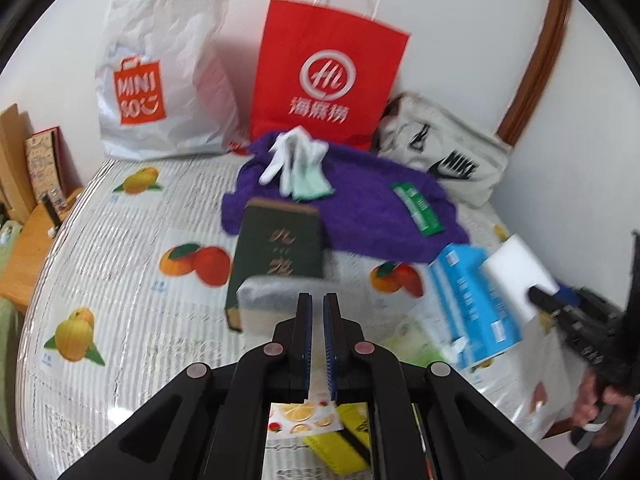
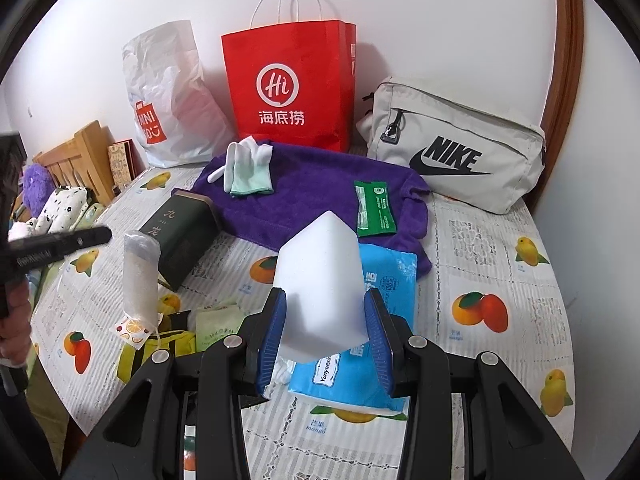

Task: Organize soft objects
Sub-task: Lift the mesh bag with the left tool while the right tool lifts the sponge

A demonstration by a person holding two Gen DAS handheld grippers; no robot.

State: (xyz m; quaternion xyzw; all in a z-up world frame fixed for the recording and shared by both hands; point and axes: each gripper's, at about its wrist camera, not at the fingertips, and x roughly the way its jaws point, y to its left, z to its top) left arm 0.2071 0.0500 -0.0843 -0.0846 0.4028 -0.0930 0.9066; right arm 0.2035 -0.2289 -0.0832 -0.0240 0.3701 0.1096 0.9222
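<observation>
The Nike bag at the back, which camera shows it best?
The right wrist view: the grey Nike bag shows whole and sharp, with logo, zipper and clip clear. In the left wrist view it is blurred, and the red paper bag and purple towel partly cover it.

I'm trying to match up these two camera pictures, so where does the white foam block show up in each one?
Left wrist view: white foam block at the right edge, on the tip of the right gripper.
Right wrist view: white foam block in the centre foreground, clamped in that gripper.
Shared landmark: red paper bag against the wall.
</observation>
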